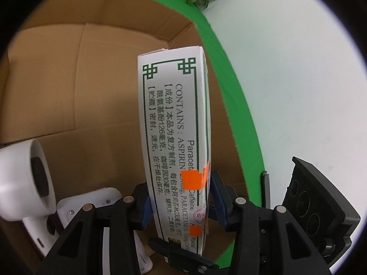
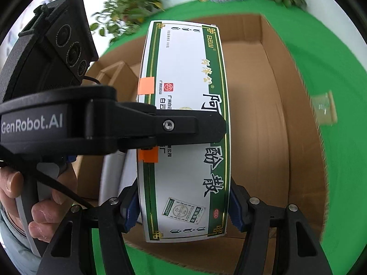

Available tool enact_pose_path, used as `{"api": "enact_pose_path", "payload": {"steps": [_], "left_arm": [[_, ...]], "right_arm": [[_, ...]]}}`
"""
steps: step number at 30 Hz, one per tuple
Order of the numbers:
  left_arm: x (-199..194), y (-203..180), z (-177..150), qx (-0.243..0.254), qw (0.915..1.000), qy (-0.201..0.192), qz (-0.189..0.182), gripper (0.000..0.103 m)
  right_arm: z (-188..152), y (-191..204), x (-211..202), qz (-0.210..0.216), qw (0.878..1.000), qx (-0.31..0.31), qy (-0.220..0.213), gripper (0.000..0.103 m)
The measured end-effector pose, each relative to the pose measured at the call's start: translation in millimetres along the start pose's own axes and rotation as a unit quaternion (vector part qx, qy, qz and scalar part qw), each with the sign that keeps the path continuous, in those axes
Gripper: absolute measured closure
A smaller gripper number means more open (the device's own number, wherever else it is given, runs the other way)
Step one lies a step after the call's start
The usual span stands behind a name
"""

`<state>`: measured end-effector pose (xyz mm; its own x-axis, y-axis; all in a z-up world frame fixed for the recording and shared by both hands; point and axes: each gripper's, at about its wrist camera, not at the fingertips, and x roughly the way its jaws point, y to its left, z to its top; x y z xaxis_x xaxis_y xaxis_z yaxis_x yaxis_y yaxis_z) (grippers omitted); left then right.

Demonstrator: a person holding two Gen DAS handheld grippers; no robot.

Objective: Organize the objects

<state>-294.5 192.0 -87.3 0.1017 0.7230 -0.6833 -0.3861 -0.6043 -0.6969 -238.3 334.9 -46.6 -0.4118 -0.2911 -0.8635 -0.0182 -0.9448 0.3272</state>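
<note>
1. Right gripper [image 2: 183, 210]: its blue pads sit against both long edges of the medicine box [image 2: 185, 126] near its lower end. It is closed on the box.
2. Left gripper [image 1: 181, 197]: in its own view the pads press both faces of the same box [image 1: 174, 126] near the orange stickers. In the right wrist view its finger [image 2: 160, 123] crosses the box front at mid-height. Both tools hold the one box, at right angles to each other.
3. Location of box: held in the air over the open cardboard carton [image 2: 286, 126], which stands on a green cloth [image 2: 339, 160]. It does not touch the carton floor.
4. Other contents: a white device [image 1: 25, 183] with a dark round opening lies in the carton at the near left. Plants [image 2: 128, 6] stand beyond the cloth.
5. Step in hand, as judged: placing the box into the carton, or passing it between grippers. Which gripper is to keep it cannot be told.
6. Next move, as judged: one gripper must open before the other moves, or the box will twist. The remaining gripper should lower the box onto bare floor, clear of the white device.
</note>
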Motion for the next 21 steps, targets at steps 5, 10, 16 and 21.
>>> {"api": "enact_pose_path", "payload": {"steps": [5,10,16,21], "left_arm": [[7,9,5,-0.01,0.9994,0.005,0.032,0.054],[-16,9,6,-0.025,0.9989,-0.006,0.039,0.051],[-68,-2,-11,0.001,0.9971,-0.058,0.049,0.051],[-105,-7,-34,0.034,0.9926,-0.093,0.071,0.051]], "right_arm": [[-3,0,17,0.006,0.999,0.039,0.013,0.042],[-2,17,17,-0.008,0.999,0.041,0.009,0.042],[-7,41,16,-0.022,0.999,0.042,0.008,0.033],[-8,32,31,-0.05,0.998,0.029,0.008,0.029]]}}
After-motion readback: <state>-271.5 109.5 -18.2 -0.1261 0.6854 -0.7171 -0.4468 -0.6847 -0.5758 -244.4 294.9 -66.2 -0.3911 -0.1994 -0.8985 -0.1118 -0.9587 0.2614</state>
